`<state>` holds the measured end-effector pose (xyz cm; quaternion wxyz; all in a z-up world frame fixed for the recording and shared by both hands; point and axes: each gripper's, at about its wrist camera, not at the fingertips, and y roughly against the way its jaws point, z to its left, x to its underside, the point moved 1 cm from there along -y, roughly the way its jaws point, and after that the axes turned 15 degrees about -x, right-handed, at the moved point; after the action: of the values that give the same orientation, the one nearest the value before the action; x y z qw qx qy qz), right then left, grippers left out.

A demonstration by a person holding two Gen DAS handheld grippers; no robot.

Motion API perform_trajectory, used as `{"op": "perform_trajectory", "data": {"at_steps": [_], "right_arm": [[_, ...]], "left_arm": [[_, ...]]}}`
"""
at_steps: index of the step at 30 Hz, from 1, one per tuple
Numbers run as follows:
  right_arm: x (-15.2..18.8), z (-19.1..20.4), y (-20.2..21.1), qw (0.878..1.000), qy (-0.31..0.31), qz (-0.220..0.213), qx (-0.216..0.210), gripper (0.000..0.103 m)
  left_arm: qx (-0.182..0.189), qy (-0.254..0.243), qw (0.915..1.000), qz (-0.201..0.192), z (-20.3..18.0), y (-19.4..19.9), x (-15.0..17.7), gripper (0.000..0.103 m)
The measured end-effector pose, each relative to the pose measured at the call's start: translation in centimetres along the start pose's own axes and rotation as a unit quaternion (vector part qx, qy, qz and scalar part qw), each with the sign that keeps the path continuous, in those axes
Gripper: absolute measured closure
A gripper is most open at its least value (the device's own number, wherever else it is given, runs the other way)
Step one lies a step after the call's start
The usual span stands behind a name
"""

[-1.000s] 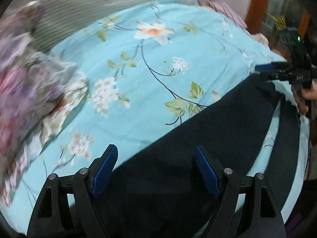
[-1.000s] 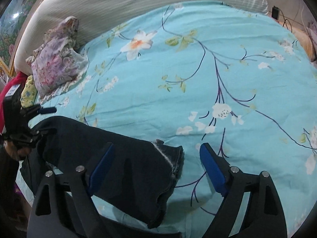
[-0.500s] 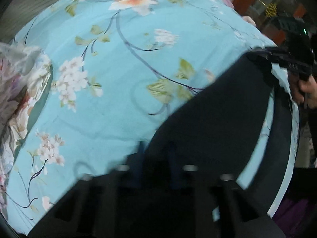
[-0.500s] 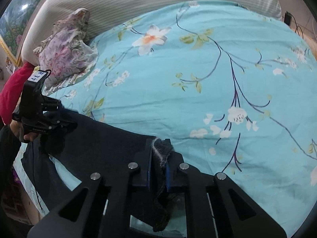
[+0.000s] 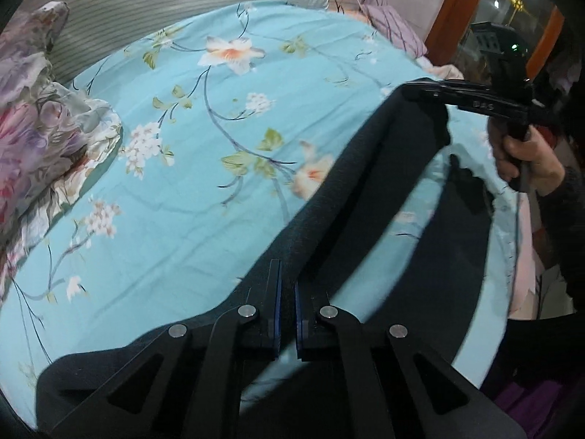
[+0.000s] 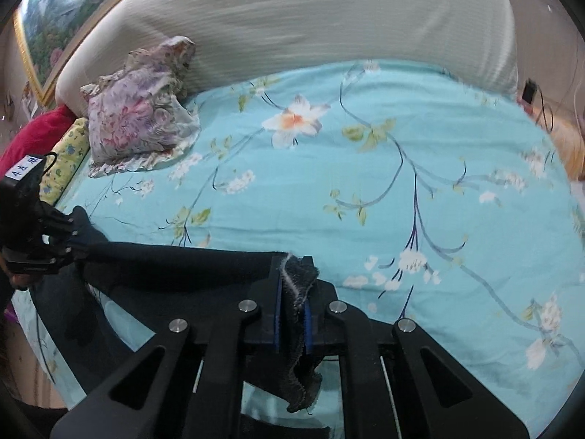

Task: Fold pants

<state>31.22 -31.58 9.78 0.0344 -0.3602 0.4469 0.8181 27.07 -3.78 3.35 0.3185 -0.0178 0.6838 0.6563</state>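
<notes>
Turquoise floral bedsheet (image 6: 365, 190) covers nearly everything in both views, running back to a pale ribbed headboard (image 6: 292, 25) whose texture is smeared by blur. Across the near edge of the bed stretch the dark pants (image 5: 365, 190), lifted off the sheet and pulled taut between the two grippers; their lower folds drop out of sight under the gripper bodies, and a second dark band nearer the bed edge is cut off by the lens rim. A crumpled floral cloth (image 6: 142, 120) lies against the headboard on the left, partly cropped in the left wrist view. The left gripper (image 5: 287, 314) has its blue pads closed on the pants, though the cloth between them is hard to separate from the black fingers. The right gripper (image 6: 292, 311) is clamped on a frayed hem of the pants, whose ragged end hangs below the pads.
</notes>
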Motion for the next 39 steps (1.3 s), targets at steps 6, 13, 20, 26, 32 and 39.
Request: {"op": "perform_trajectory", "data": {"at_steps": [6,13,20,26,32,39], "right_arm": [[0.3,1.3,2.3,0.996,0.079,-0.029,0.005,0.093],[4.1,2.9,5.5,0.982,0.180,-0.047,-0.025,0.093],[8.6,5.5,6.8,0.964,0.266,0.004,-0.018,0.094],[12.1,5.8,6.2,0.955,0.288,0.067,-0.010,0.094],[13.6,5.8,6.7,0.953,0.290,0.083,0.002,0.094],[14.7,5.5,6.8,0.956,0.277,0.100,0.012,0.094]], "left_arm": [[0.025,0.023,0.9993,-0.017,-2.9,1.9,1.5,0.100],[0.039,0.031,0.9987,-0.013,-5.8,2.4,4.4,0.100],[0.049,0.028,0.9983,-0.014,-7.2,3.3,6.7,0.100],[0.053,0.016,0.9985,-0.007,-8.8,3.3,8.6,0.100],[0.058,0.008,0.9982,-0.015,-9.9,3.8,9.1,0.100],[0.055,0.009,0.9984,-0.003,-10.5,2.4,9.9,0.099]]}}
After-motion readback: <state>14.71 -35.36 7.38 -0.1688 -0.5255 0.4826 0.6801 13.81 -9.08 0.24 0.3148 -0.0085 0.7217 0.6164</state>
